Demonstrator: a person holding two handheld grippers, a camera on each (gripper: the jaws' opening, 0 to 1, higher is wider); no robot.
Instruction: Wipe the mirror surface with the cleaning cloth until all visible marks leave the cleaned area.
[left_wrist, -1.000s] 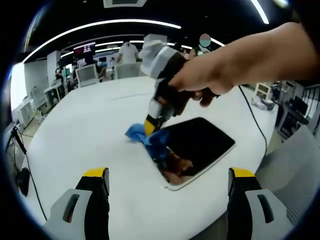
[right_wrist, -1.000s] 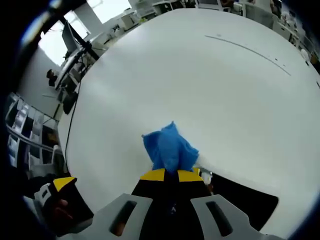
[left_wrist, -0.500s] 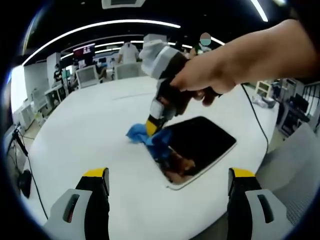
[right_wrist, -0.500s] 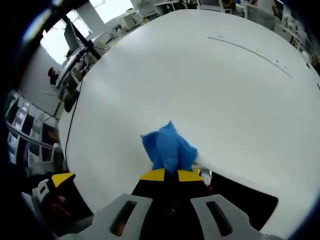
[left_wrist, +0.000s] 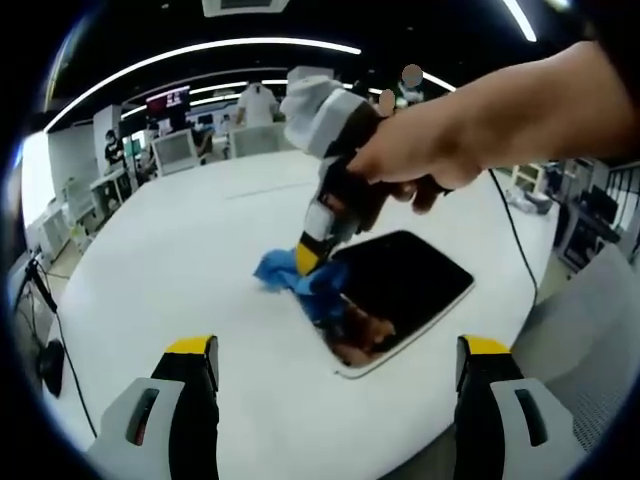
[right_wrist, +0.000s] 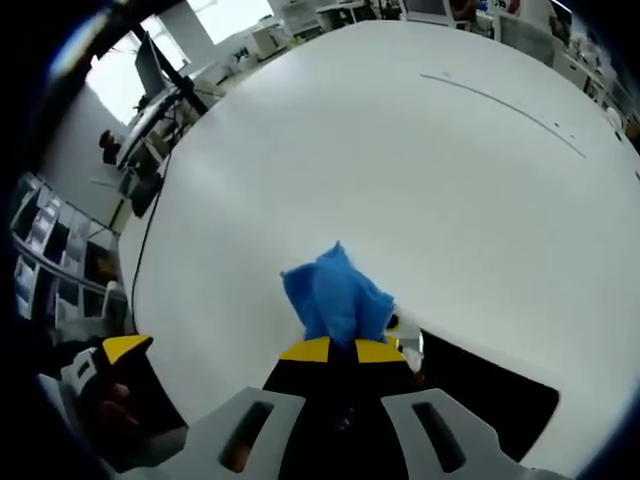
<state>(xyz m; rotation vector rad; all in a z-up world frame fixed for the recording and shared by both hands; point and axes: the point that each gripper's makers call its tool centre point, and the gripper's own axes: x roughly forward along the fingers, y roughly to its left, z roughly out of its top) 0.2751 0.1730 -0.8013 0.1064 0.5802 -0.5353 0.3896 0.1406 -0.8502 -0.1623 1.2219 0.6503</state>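
Mirror (left_wrist: 405, 287) lay flat on the white table (left_wrist: 180, 260), dark glass up, pale rim visible; taken as the landmark. In the left gripper view, the right gripper (left_wrist: 308, 258) came down onto the mirror's far-left corner, held by a hand (left_wrist: 420, 160). Its yellow-tipped jaws were closed tight on the blue cleaning cloth (left_wrist: 300, 285), which was bunched up and pressed at that corner, part on the glass, part spilling onto the table beside the rim. A reflection of the hand and cloth showed in the glass near the corner.

Left gripper (left_wrist: 335, 355) hung on the near side of the mirror, jaws spread wide apart, nothing between them, clear of the glass.

Right gripper view: cloth (right_wrist: 335, 298) stuck out past the clamped jaw tips, mirror corner (right_wrist: 480, 395) just beside it.
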